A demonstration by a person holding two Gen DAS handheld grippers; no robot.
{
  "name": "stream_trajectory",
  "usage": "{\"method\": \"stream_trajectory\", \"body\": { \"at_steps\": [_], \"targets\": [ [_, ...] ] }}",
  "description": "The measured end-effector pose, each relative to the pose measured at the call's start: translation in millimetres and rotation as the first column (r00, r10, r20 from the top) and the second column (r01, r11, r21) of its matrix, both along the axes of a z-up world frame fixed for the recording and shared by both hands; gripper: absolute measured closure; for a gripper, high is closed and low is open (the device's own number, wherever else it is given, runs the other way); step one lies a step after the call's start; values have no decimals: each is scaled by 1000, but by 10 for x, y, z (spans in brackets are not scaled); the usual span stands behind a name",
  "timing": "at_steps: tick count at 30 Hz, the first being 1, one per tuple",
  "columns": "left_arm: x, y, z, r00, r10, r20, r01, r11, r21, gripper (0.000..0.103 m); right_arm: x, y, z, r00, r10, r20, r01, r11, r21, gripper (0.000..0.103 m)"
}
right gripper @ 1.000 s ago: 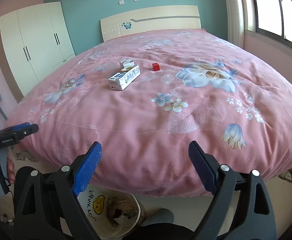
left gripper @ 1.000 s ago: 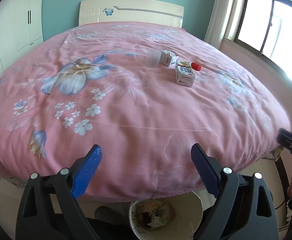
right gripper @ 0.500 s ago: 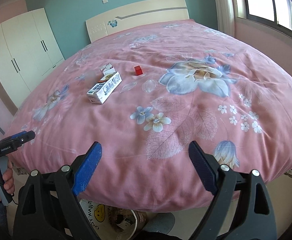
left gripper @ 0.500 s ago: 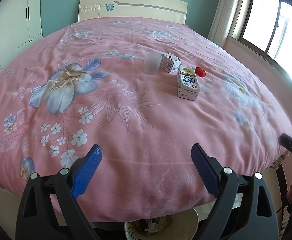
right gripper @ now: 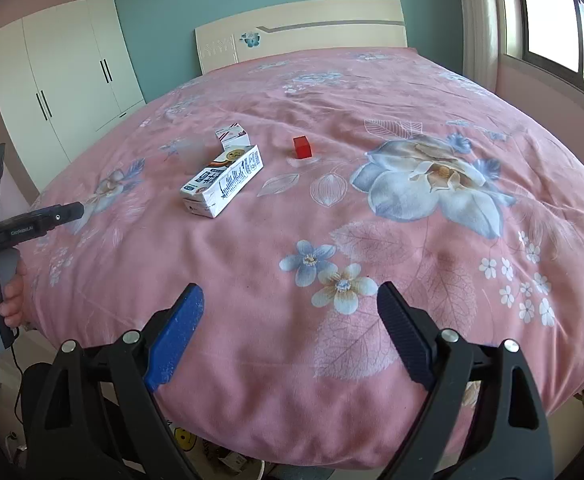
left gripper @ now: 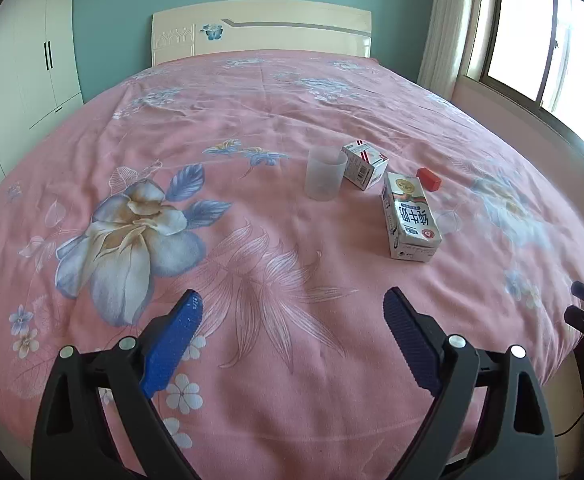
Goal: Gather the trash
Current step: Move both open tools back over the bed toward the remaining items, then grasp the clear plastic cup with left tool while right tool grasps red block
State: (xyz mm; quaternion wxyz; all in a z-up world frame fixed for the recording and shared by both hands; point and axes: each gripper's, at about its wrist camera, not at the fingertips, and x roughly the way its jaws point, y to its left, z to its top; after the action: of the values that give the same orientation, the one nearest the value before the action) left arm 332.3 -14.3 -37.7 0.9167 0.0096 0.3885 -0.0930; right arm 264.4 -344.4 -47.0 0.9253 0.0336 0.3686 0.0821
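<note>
Left wrist view shows milk carton (left gripper: 410, 216), small box (left gripper: 364, 164), plastic cup (left gripper: 325, 174) and red block (left gripper: 429, 179) uncollected on the bed (left gripper: 252, 120), both tongs spread and empty.

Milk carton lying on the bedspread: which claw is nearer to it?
Left, narrowly. The left claw hangs open below-left of the milk carton; the right claw hangs open below-right of it, farther back.

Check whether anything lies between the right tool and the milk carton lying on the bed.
Nothing visible does. Only bare pink bedspread lies between the open right tool and the milk carton; the red block sits off to the side.
</note>
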Motion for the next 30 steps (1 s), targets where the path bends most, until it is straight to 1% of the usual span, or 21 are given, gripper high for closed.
{"method": "stream_trajectory", "body": {
  "at_steps": [4,6,8,12,14,17,20,23,25,30],
  "targets": [
    [237,-62,-29,999,-37,1,37,999,31,10,313,-15,14,1000,-6,-14,6,999,-48,16],
    [375,-78,-58,999,-48,-9,48,998,51,10,469,-17,34,1000,8,-23,-10,999,-52,16],
    [505,-85,-78,998,-66,-12,67,996,56,10,651,-18,55,999,21,-32,-22,998,-53,16],
    [787,-123,-135,993,-106,-44,109,992,58,10,1019,-9,67,995,82,-63,-85,995,-43,16],
    [910,-159,-167,990,-129,-50,132,988,75,10,1198,-32,73,994,85,-72,-88,995,-40,16],
    [1081,-222,-224,984,-169,-57,174,979,107,10,1483,-58,42,990,91,-108,-97,994,-48,16],
    [1266,-252,-299,979,-184,-85,192,976,101,10,1718,-75,-10,988,90,-129,-99,993,-67,16],
    [1421,-280,-360,977,-191,-93,202,972,119,10,1923,-44,-75,985,96,-146,-111,989,-95,16],
    [1528,-279,-384,975,-197,-106,208,973,98,10,2052,-2,-110,984,100,-149,-119,985,-122,16],
    [1758,-366,-414,971,-209,-119,221,970,97,10,2379,83,-170,983,102,-151,-123,984,-131,16]
  ]
}}
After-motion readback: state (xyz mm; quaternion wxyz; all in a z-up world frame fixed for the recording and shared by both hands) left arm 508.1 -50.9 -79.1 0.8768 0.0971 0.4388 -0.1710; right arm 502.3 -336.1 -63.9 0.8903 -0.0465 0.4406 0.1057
